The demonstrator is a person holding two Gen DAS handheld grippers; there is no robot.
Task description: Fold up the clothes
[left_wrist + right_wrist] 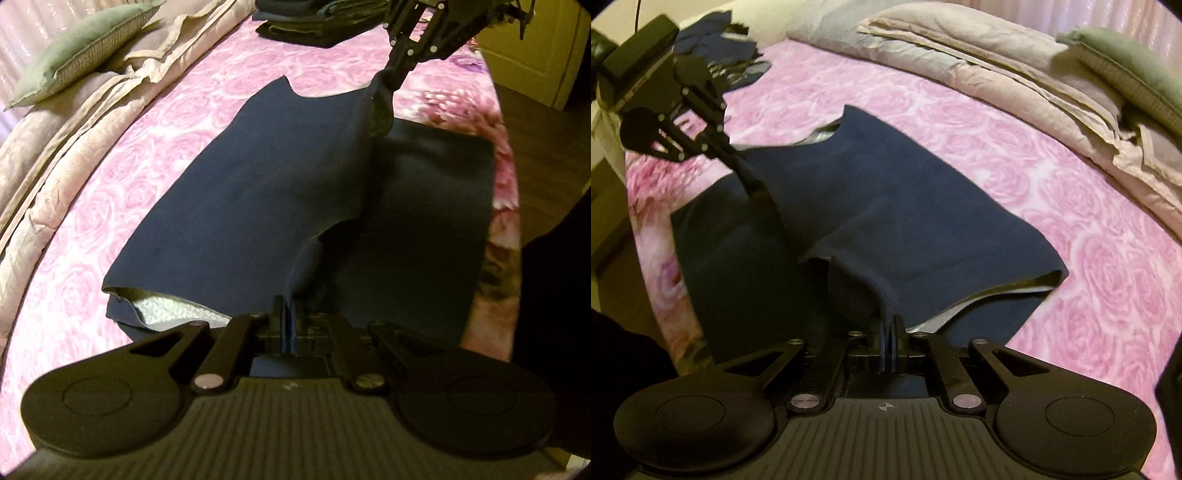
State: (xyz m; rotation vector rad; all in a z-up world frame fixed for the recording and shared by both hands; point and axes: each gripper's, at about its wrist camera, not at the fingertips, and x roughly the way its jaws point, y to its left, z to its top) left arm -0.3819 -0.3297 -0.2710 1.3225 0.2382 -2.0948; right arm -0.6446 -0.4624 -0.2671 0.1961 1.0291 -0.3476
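While pinched in both claws (no legible label): navy garment (pixel 258 177).

A bed (pixel 155 155) is covered by a pink rose-patterned spread. Beige bedding (pixel 997 62) is bunched along it. Brown wood flooring (pixel 532 122) is seen beside.
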